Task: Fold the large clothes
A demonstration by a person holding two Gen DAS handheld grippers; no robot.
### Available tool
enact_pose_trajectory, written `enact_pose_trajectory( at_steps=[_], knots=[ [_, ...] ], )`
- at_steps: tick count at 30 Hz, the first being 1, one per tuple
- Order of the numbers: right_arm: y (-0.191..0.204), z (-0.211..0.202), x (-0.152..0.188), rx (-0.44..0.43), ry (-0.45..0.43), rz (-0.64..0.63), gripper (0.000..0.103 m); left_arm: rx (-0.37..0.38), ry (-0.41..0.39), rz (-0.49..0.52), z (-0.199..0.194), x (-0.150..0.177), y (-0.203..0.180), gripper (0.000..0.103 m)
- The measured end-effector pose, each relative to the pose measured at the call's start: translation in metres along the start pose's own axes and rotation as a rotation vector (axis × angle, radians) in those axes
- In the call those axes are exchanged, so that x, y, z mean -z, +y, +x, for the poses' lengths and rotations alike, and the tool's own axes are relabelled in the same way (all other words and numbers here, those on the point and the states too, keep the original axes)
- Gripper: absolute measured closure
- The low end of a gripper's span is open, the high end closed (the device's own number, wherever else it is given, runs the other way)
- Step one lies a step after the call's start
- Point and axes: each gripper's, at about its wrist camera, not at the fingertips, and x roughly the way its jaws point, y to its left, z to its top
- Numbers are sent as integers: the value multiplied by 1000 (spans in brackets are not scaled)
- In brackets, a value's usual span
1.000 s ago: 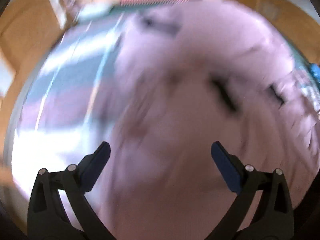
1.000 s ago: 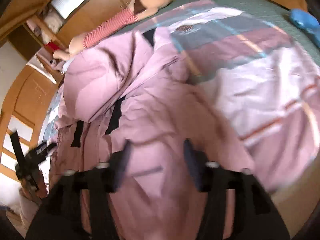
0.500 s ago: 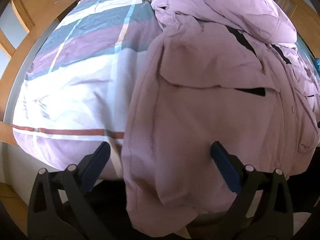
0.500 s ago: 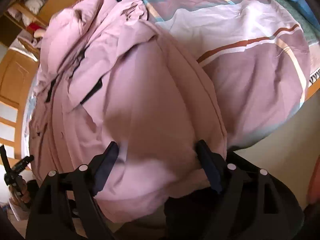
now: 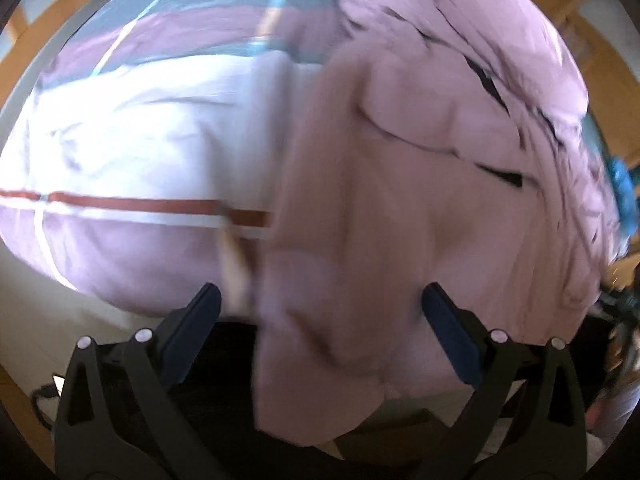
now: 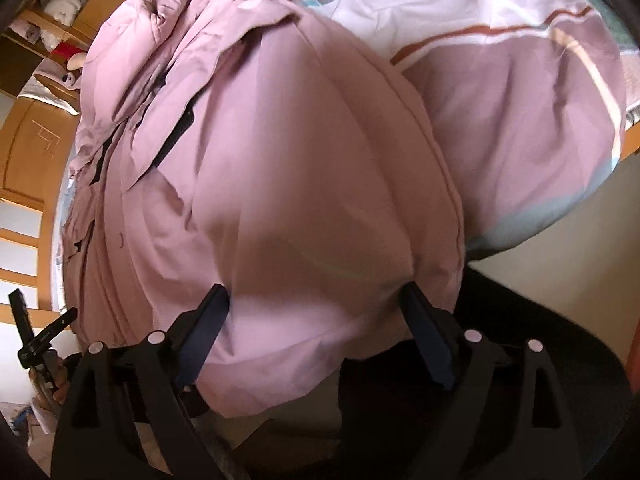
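The pink coat (image 6: pixel 304 168) covers one side of the bed and its hem hangs over the near edge, so it fills the gap between the open jaws of both grippers. Beside it the striped duvet (image 5: pixel 132 140) lies bare, with room to pass above. The wooden bed frame (image 6: pixel 634 338) blocks the far corner.

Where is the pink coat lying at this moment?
The pink coat lies on the bed over the striped quilt, its lower hem hanging off the bed edge. In both wrist views that hem sits between the open fingers of each gripper.
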Motion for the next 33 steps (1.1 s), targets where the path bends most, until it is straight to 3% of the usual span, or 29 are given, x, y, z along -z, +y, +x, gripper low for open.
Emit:
enact_pose_trajectory(
  at_steps=[2, 6, 11, 13, 14, 15, 16, 17, 19, 25, 29, 31, 33],
  knots=[
    [-3, 4, 4, -38, 21, 14, 15, 46, 47, -48, 4, -1, 15, 2],
    [-6, 5, 6, -83, 43, 25, 15, 42, 87, -75, 14, 4, 20, 2],
    [-2, 10, 7, -124, 72, 15, 15, 137, 191, -163, 37, 21, 25, 2],
    [2, 12, 7, -145, 83, 2, 27, 190, 209, -190, 43, 28, 26, 16],
    [3, 12, 8, -150, 75, -2, 33, 249, 218, -200, 43, 30, 24, 40],
    [4, 11, 8, -153, 70, -8, 50, 274, 223, -195, 41, 32, 22, 62],
    [9, 10, 9, -168, 62, -24, 66, 276, 214, -172, 35, 32, 17, 68],
    [15, 6, 10, -199, 48, -55, 72, 265, 203, -137, 26, 31, 11, 77],
    [24, -2, 11, -238, 22, -97, 86, 287, 183, -96, 12, 29, 3, 81],
    [46, -42, -7, -576, -128, -131, 93, 560, 99, -69, -19, -1, -10, 82],
    [73, -68, -48, -761, -247, -161, 94, 722, -90, -30, -70, -52, -21, 83],
    [90, -82, -82, -849, -319, -157, 95, 765, -202, -30, -97, -86, -22, 83],
    [102, -92, -114, -876, -390, -144, 95, 769, -275, -38, -113, -126, -22, 83]
  ],
)
